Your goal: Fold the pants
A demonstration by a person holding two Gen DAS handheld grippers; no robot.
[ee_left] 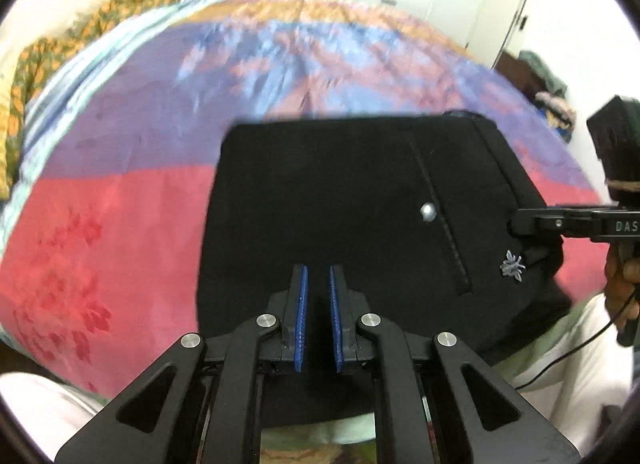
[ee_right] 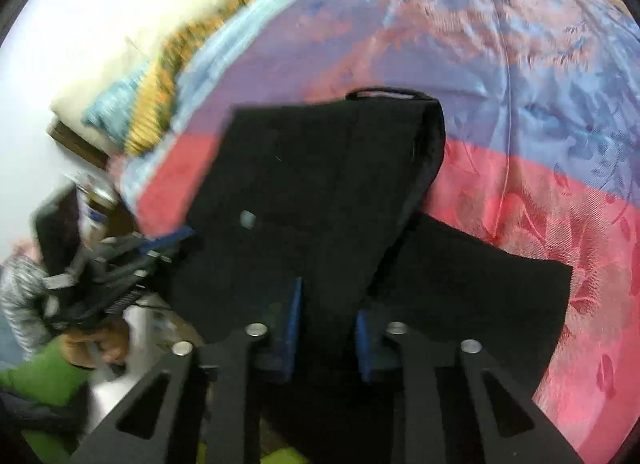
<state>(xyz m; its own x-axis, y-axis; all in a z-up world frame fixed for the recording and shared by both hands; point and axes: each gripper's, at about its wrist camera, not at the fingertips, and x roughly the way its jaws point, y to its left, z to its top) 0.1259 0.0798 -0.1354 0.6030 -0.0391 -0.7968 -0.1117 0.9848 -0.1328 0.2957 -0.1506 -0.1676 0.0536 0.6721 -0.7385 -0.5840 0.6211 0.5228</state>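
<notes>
One pair black pants (ee_left: 340, 203) on bed (ee_left: 120, 223), partly folded, near edge. Soft, limp, light; will sag and crease. Left gripper (ee_left: 318, 288) clenched, pinching near hem. Right gripper (ee_right: 326, 304) grasping cloth fold. Best hold: waistband corners, hems.

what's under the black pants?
The black pants lie on a red, purple and blue bedspread, visible all round them. Anything between pants and bedspread is covered by the cloth.
</notes>
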